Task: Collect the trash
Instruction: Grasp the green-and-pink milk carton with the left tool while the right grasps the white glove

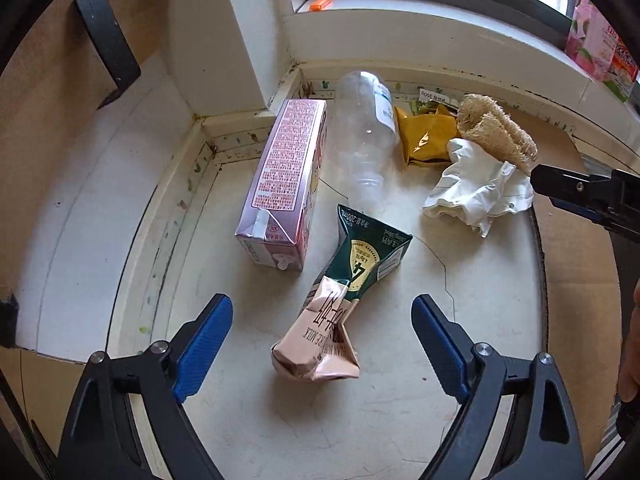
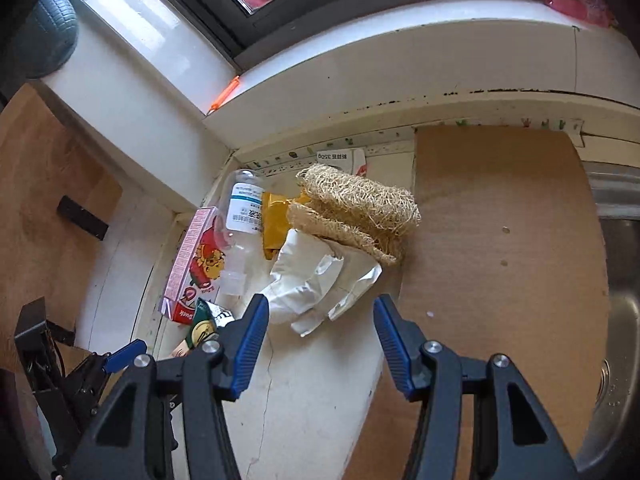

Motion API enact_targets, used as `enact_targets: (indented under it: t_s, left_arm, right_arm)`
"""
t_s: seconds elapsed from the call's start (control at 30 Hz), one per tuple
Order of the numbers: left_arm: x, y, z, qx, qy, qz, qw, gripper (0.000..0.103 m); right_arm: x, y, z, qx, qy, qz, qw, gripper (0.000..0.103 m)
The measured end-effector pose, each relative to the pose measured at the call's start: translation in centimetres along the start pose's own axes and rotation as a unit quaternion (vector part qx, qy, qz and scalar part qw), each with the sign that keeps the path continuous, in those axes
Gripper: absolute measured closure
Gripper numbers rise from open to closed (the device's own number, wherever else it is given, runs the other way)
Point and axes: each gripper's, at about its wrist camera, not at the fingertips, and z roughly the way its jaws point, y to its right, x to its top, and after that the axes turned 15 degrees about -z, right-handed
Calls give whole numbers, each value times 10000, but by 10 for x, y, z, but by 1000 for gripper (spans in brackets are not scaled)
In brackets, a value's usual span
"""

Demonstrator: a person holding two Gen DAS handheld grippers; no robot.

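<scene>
We are hovering left gripper [image 1: 322, 328], jaws wide, empty, over crushed pink-green milk carton [image 1: 340, 300]; light, crumpled, judging pinch mid-waist; right gripper [image 2: 320, 336] wide, empty, nearing soft crumpled white paper [image 2: 320, 280].

White countertop [image 1: 392, 400], cracked and stained, tucked under the window sill. On it: a pink juice carton [image 1: 280, 184] on its side, a clear plastic bottle [image 1: 366, 136] beside it, a crushed milk carton [image 1: 340, 300], a yellow wrapper [image 1: 424, 140], crumpled white paper [image 1: 476, 192], a loofah [image 1: 496, 132] and a cardboard sheet [image 2: 504, 240].
</scene>
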Motion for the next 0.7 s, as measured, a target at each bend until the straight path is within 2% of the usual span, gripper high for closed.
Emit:
enact_targets:
  t_s: [0.07,0.23,0.43,0.47,0.5,0.57,0.7]
  left_arm:
    - [1,-1,7,-20,-33,-73,10000,21]
    - [2,-2,17,-21,-45,-141,9999,26]
    - [0,-1,26,-63,-164,-287,9994,50]
    - [0,-1,27,-68,-166,-302,9994,57]
    - [0,0,27,-71,-163,-313,9994,61]
    - [-1,3,27,-108,-171,-338,9992,74]
    - [-3,8,22,-164,-93,-371,9991,78]
  right_arm:
    - [1,2,13,-24,-43,-4,10000,48]
    - [2,2,32,-60,0,10,10000,48]
    - [3,1,48,-5,-32,-14,10000,49]
    - [2,1,48,-2,0,-19,10000,55]
    - [1,1,49,14,16,-44,10000,68]
    - [1,0,49,81,9,-77,9999,82]
    - [0,-2,40,128,116,-130,9998,88]
